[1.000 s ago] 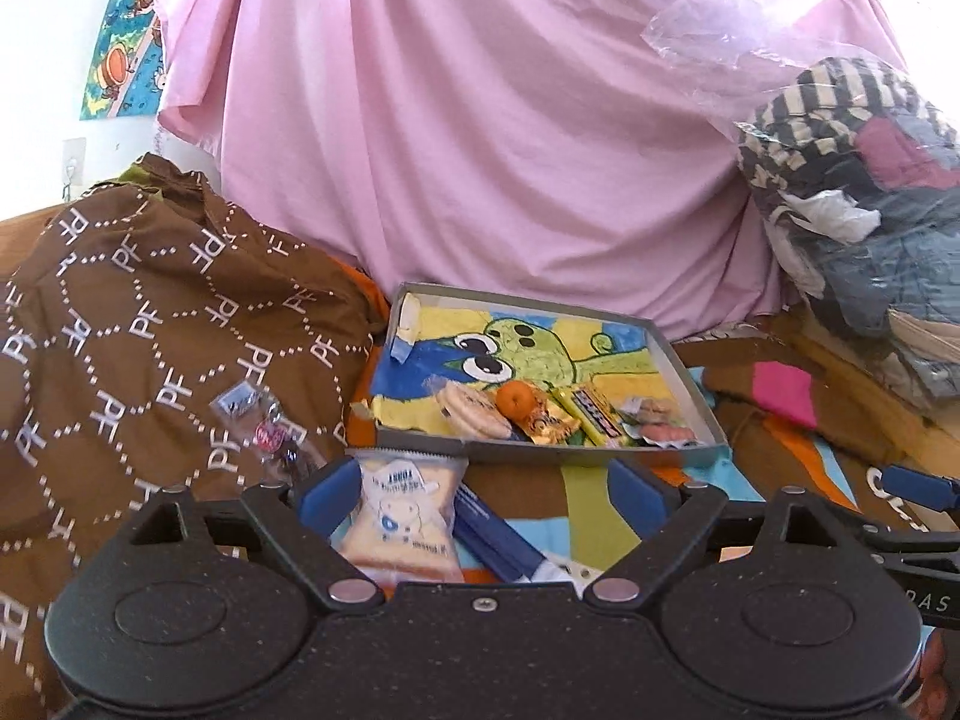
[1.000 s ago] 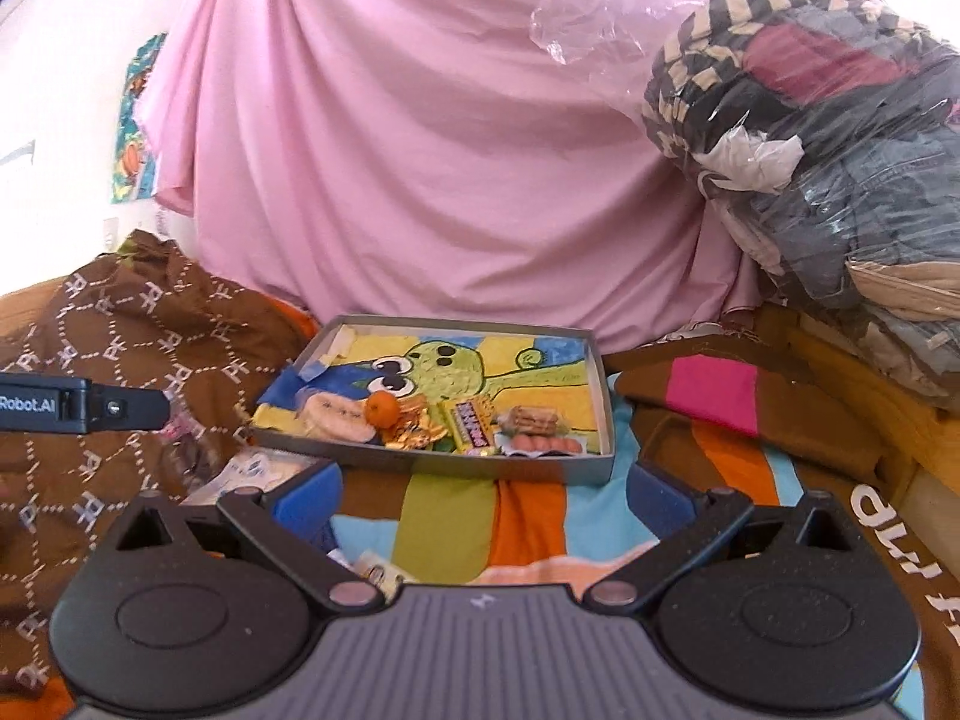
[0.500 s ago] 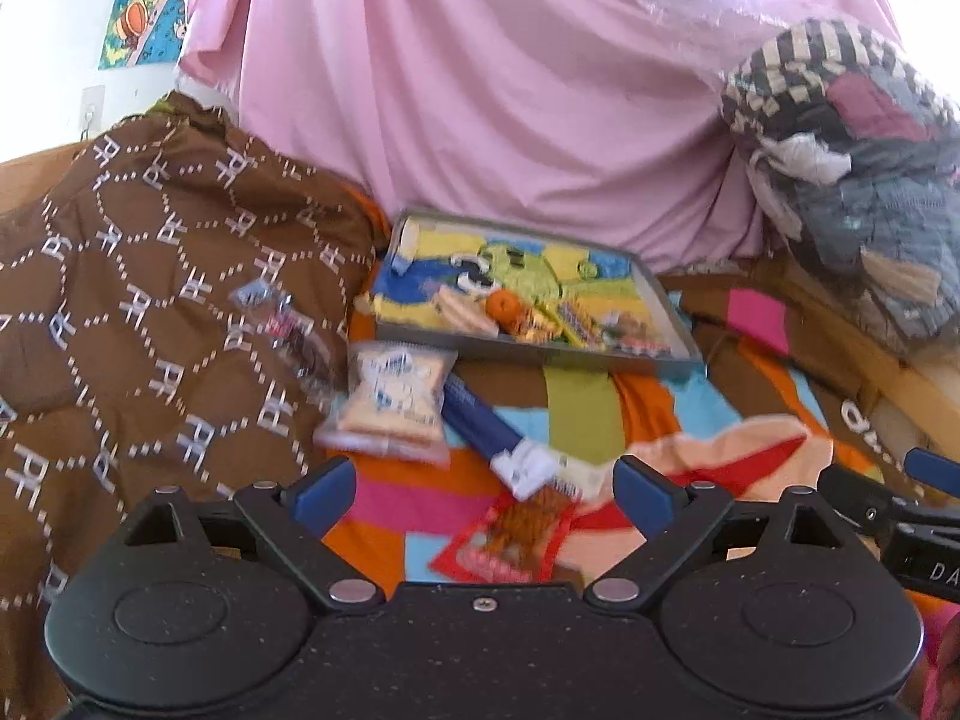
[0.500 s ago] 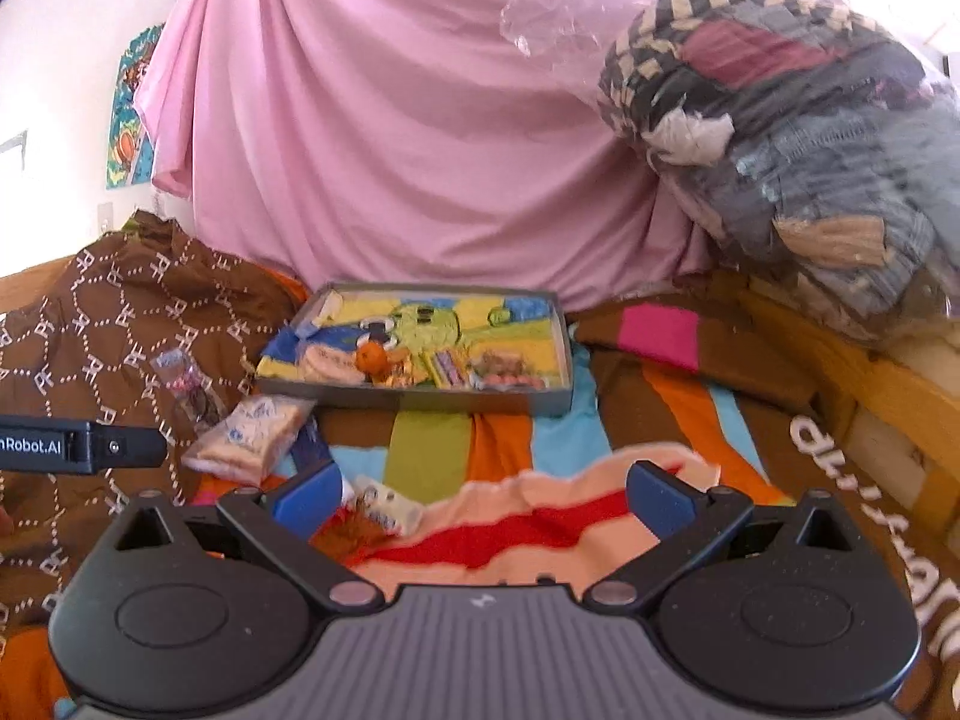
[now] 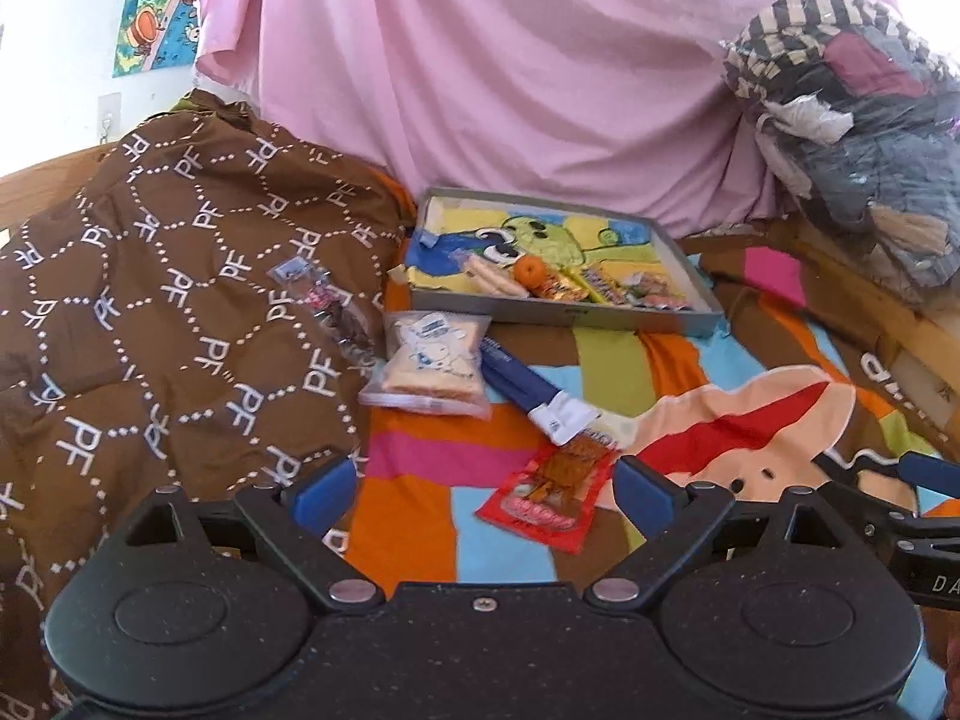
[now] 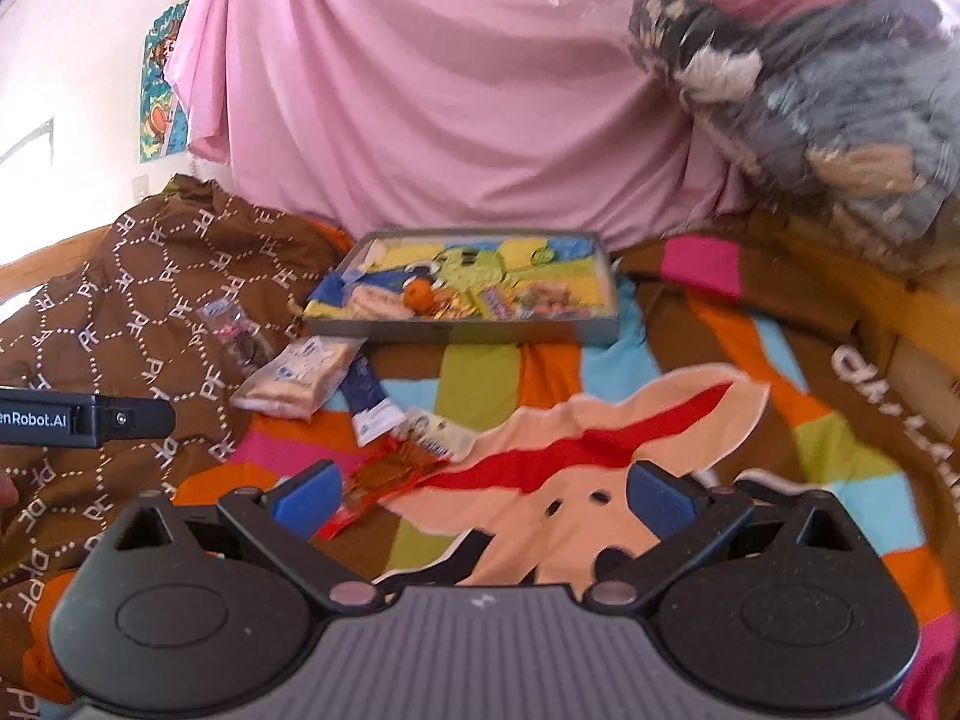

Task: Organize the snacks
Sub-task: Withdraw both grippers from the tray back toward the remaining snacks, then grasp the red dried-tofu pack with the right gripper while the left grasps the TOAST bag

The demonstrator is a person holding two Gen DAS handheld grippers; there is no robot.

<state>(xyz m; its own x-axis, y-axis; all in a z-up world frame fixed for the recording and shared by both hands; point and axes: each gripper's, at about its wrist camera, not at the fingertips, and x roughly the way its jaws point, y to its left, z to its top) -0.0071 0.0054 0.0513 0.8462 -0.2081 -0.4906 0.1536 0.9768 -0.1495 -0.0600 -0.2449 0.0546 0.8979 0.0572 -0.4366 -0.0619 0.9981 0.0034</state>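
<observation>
Snacks are partly sorted: the shallow grey tray with a cartoon-printed liner (image 5: 690,315) sits on the striped multicolour blanket (image 5: 606,360) and already holds a row of small packets and an orange sweet along its near edge. Left outside, by my reading, are the clear bag of sandwich biscuits (image 5: 429,363), the dark blue stick packet (image 5: 519,381), the red pouch (image 5: 549,495) and a small clear packet (image 5: 324,300) on the brown quilt. Both the left gripper (image 5: 480,495) and right gripper (image 6: 483,495) hover empty, jaws wide apart.

Pink drape (image 5: 510,78); brown blanket (image 5: 162,300) with white dotted hexagons (lettered "PF"); multicoloured striped bedspread (image 5: 606,372); grey tray (image 5: 600,319), yellow-green cartoon lining; red snack packet (image 5: 549,495).
</observation>
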